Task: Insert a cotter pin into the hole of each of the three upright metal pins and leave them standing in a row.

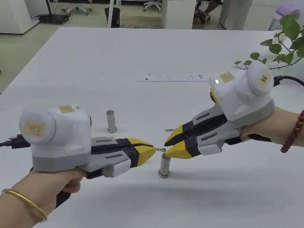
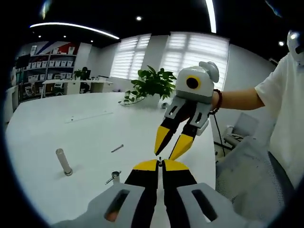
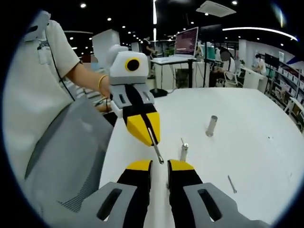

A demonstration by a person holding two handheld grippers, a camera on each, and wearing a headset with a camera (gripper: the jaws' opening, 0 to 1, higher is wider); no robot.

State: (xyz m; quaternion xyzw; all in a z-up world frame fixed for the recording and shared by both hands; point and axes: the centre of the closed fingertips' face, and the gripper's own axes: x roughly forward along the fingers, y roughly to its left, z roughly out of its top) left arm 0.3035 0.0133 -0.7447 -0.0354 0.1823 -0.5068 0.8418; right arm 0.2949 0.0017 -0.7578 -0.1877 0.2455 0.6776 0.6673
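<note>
My left gripper (image 1: 154, 149) is shut on a thin cotter pin (image 3: 156, 149), which pokes out of its yellow tips. Facing it tip to tip, my right gripper (image 1: 166, 147) stands open, and the cotter pin's free end reaches between its jaws (image 3: 159, 164). Just below the two grippers an upright metal pin (image 1: 164, 166) stands on the white table; a thin wire piece seems to stick out near its top (image 3: 181, 141). A second upright metal pin (image 1: 111, 121) stands farther back to the left. A loose cotter pin (image 1: 169, 129) lies on the table between them.
A white power strip (image 1: 173, 77) lies flat at the table's middle back. A leafy plant (image 1: 285, 42) and a black cable (image 1: 287, 80) sit at the back right. The white table (image 1: 95, 61) stretches wide on the left.
</note>
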